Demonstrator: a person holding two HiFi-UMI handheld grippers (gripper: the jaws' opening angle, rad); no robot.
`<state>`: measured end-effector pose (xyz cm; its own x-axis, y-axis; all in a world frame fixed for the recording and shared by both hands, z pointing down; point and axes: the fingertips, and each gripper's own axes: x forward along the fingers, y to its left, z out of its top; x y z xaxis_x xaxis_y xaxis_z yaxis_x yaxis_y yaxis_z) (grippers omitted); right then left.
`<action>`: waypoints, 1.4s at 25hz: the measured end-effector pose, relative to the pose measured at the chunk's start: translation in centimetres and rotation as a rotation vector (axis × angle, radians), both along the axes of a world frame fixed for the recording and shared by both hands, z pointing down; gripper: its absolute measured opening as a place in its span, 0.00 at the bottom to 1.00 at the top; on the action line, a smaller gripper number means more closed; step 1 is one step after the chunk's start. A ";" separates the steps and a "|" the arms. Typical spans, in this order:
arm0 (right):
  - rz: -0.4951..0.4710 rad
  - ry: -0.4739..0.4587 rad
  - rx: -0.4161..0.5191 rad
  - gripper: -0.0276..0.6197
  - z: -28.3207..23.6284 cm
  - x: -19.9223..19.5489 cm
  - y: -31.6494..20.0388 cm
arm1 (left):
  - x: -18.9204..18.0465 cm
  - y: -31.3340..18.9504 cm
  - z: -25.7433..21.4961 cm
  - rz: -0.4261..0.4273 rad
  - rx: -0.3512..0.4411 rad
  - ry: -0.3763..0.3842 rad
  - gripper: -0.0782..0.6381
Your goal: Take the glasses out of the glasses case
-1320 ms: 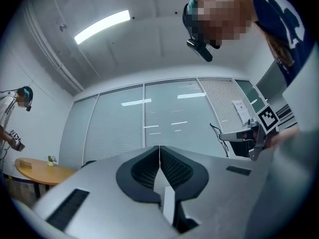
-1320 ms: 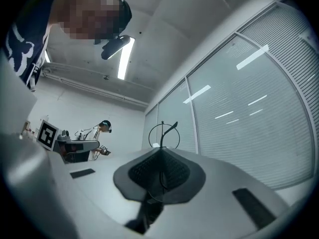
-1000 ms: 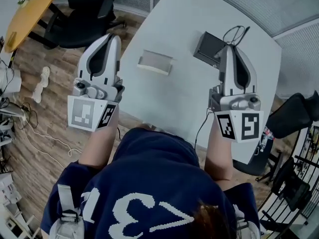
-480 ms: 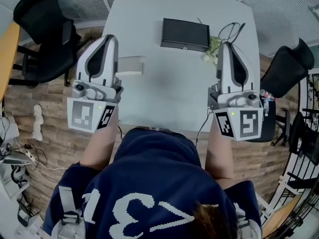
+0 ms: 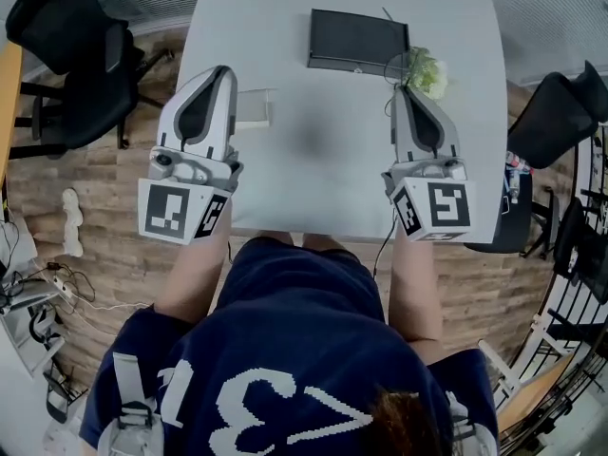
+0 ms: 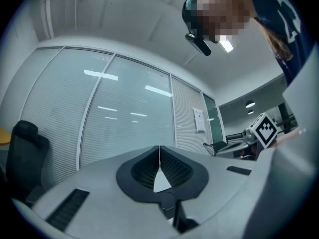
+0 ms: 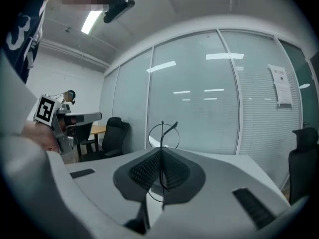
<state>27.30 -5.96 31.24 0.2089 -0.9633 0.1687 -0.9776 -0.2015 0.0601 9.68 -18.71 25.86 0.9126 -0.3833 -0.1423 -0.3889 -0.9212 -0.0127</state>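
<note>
Found the black glasses case [image 5: 357, 41] lying flat at the far middle of the grey table [image 5: 313, 160]. Saw the glasses [image 7: 162, 133] out of it, held up just off its near right corner. Noted the right gripper [image 5: 404, 91] clamped on their thin wire frame, with one round rim standing up past the jaw tips. Made out a crumpled pale green cloth [image 5: 427, 72] just right of the glasses, near the case's right end. Found the left gripper [image 5: 220, 74] over the table's left edge, well apart from the case, jaws pressed together at the tips with nothing between them. Spotted a small pale box [image 5: 255, 107] on the table just right of that gripper. Noticed black office chairs [image 5: 71, 55] on the wooden floor, left of the table.
</note>
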 end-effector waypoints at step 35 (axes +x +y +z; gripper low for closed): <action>0.059 -0.221 -0.283 0.09 13.9 2.2 0.2 | 0.1 -0.7 2.6 0.017 -0.025 -0.044 0.13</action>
<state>29.45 -5.71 45.11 0.1911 -0.8597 0.4737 -0.9606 -0.2631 -0.0898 9.76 -19.36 28.43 0.9241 -0.3707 -0.0927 -0.3728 -0.9279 -0.0061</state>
